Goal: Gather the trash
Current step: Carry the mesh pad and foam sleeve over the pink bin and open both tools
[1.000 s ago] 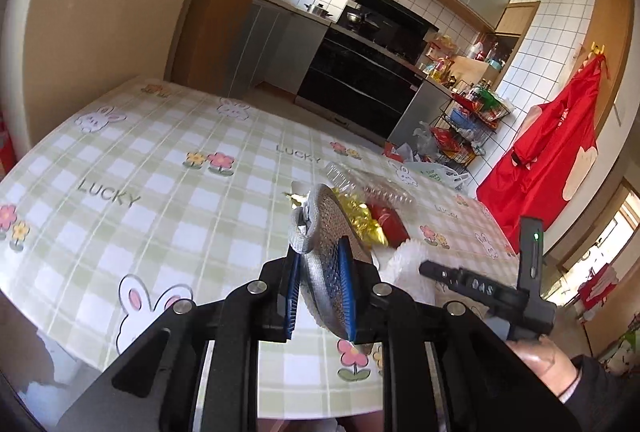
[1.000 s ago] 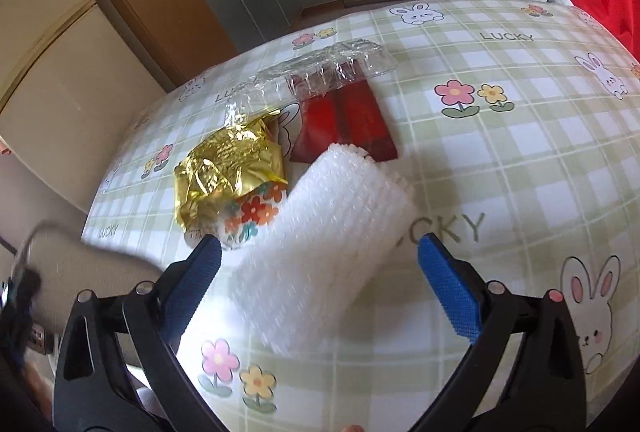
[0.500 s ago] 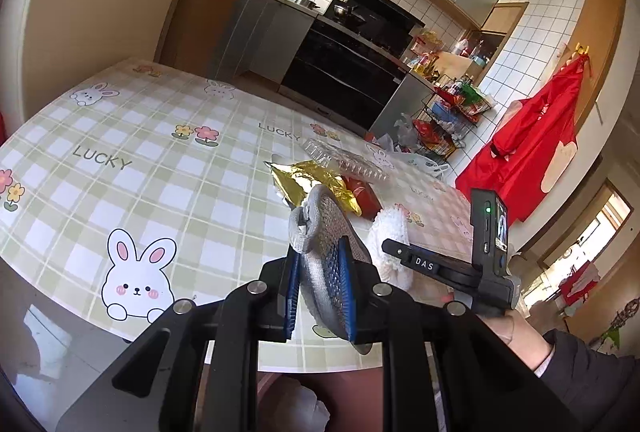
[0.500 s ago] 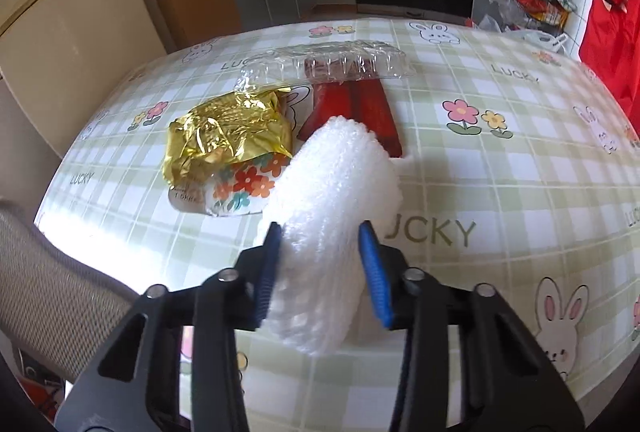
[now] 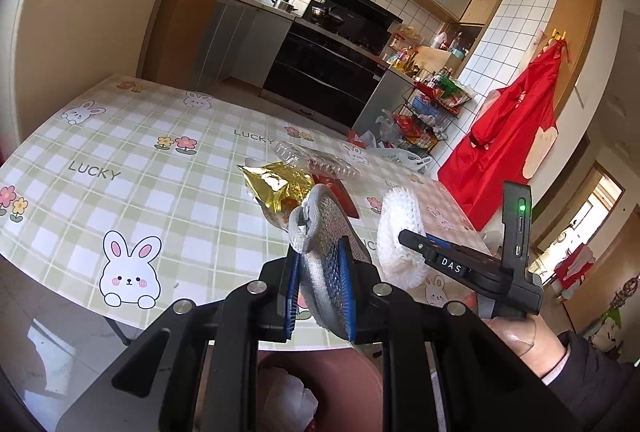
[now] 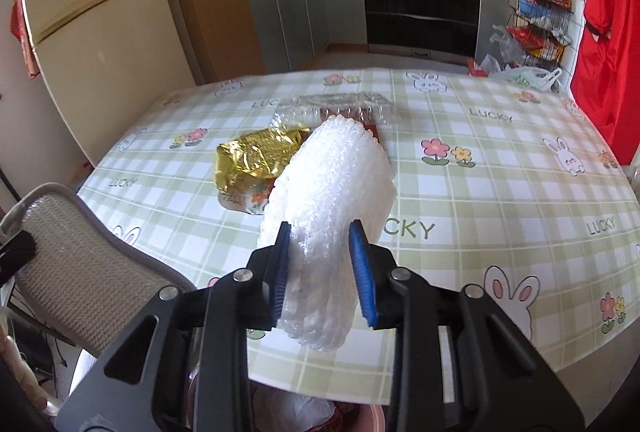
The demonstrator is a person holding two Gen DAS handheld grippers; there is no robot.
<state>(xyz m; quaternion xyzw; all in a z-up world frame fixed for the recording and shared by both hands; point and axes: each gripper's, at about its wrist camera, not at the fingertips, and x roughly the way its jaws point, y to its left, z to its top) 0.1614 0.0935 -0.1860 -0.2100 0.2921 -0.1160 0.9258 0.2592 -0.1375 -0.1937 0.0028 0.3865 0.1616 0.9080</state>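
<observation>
Over table edge, both grippers loaded w/ trash, bin below.

Item 1: right gripper (image 6: 322,270) clenched on white bubble wrap roll (image 6: 328,208), lifted clear of the tablecloth (image 6: 500,192). Item 2: left gripper (image 5: 320,292) clamped on grey mesh piece (image 5: 324,232), held off table's near edge. Step, as judged: carry-to-bin; reddish bin (image 5: 320,388) w/ white bag visible under grippers, so next move prob. calls for lowering over bin mouth & opening jaws, one at a time. Left on table: gold foil wrapper (image 6: 256,156), clear plastic tray (image 6: 336,108), red packet (image 5: 336,192), close together at centre. Surface: green-check cloth, bunnies, "LUCKY" print. Room: kitchen, black oven (image 6: 416,12), cream fridge (image 6: 92,32), red apron (image 5: 512,136) hung at the right-hand wall.
</observation>
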